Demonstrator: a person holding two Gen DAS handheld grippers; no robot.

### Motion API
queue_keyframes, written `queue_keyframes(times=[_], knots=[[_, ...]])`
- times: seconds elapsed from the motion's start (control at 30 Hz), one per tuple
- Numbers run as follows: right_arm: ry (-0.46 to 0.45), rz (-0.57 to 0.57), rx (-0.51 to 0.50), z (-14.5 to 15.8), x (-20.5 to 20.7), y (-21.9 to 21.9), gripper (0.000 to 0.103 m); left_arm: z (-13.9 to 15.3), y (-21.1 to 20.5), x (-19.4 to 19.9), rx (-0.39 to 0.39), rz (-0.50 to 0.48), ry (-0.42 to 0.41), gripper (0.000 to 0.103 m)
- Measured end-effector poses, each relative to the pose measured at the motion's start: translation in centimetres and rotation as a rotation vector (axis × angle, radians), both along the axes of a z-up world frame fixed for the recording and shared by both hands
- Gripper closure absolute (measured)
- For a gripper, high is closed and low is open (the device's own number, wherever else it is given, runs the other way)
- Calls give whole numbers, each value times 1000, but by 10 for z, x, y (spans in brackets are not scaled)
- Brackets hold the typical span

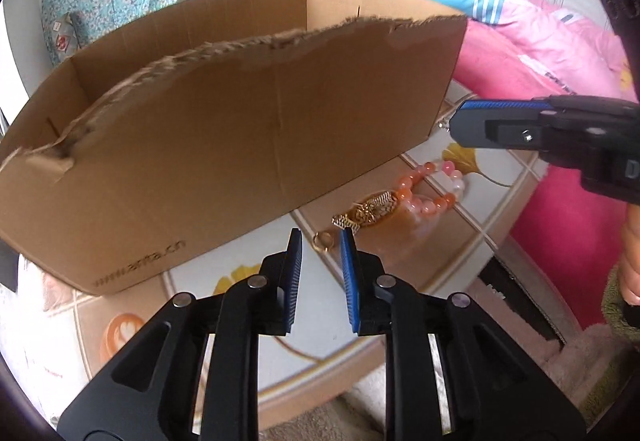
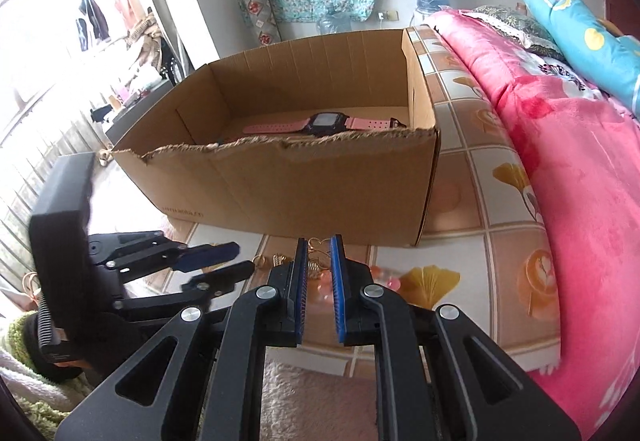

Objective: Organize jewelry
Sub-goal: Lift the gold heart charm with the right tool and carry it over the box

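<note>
Both wrist views look steeply down along their fingers, close over the bed — sharing the box and bracelets beside it.

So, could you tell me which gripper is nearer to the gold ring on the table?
Left. The left gripper hovers right over the gold ring, which lies just beyond its fingertips. The right gripper is off to the side, above the bead bracelets.

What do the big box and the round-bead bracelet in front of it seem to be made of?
Box: brown corrugated cardboard, matte; its torn top edge is frayed and fibrous.
Bracelet: glossy orange and pale pink beads with bright highlights, so polished stone, glass or plastic; I cannot tell which.
</note>
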State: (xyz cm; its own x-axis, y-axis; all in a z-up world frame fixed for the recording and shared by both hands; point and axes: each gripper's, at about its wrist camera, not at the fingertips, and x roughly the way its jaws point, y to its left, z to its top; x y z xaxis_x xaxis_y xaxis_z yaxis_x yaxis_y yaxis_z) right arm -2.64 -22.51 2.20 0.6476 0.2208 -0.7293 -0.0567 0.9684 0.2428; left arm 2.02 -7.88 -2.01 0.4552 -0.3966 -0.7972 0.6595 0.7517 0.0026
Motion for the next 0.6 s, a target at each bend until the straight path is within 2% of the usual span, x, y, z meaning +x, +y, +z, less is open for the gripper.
queue_keyframes(times=[0.2, 0.3, 0.37, 0.6], knots=[[6, 9, 25, -6, 10, -9, 91, -6, -12, 1, 53, 2, -6, 84], [11, 19, 35, -9, 15, -11, 91, -7, -14, 0, 54, 7, -4, 85], [12, 23, 39, -11, 17, -11, 91, -7, -16, -1, 60, -4, -10, 93], [8, 24, 41, -10, 17, -13, 91, -7, -17, -8, 68, -5, -30, 95]])
